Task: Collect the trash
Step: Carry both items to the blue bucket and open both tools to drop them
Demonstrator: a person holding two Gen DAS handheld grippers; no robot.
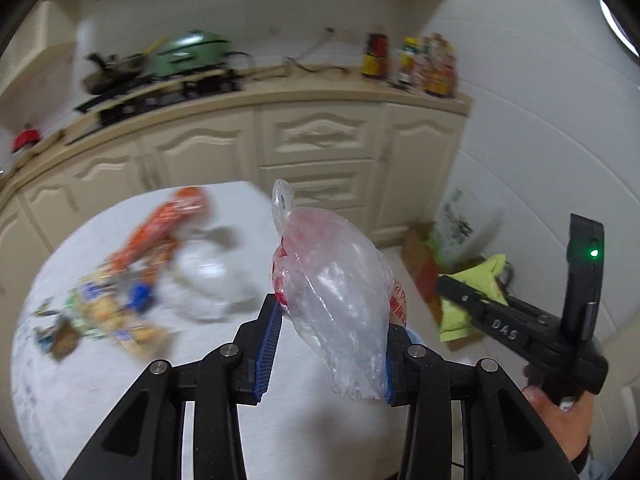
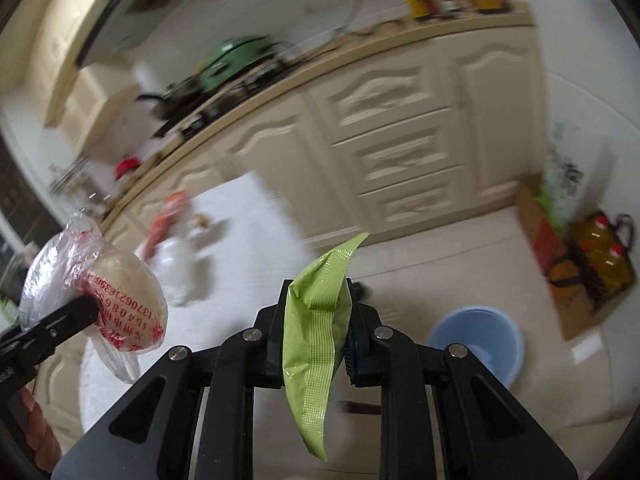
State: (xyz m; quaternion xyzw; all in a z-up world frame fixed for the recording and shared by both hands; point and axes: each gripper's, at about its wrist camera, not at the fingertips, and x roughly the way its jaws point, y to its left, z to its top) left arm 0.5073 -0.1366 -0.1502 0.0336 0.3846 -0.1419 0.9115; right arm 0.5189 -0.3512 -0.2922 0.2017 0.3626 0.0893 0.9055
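Leftward, wrappers (image 1: 120, 280) litter white table (image 1: 72, 380), blurred; table's far edge near cabinets (image 1: 320, 140). Left gripper (image 1: 332, 320) jaws clamp clear bag (image 1: 336, 300) above table. Right gripper (image 2: 316, 304) jaws pinch green packet (image 2: 316, 340) over floor (image 2: 420, 264), open room below. Only right view shows blue bucket (image 2: 480, 340) on floor; box (image 2: 560, 280) and oil bottles (image 2: 604, 256) crowd wall beyond.

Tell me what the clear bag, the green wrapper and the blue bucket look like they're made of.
Clear bag: thin glossy plastic film, crinkled, see-through, red print. Green wrapper: likely plastic film, smooth sheen, crimped seam edge. Blue bucket: probably rigid moulded plastic, matte; blurred.
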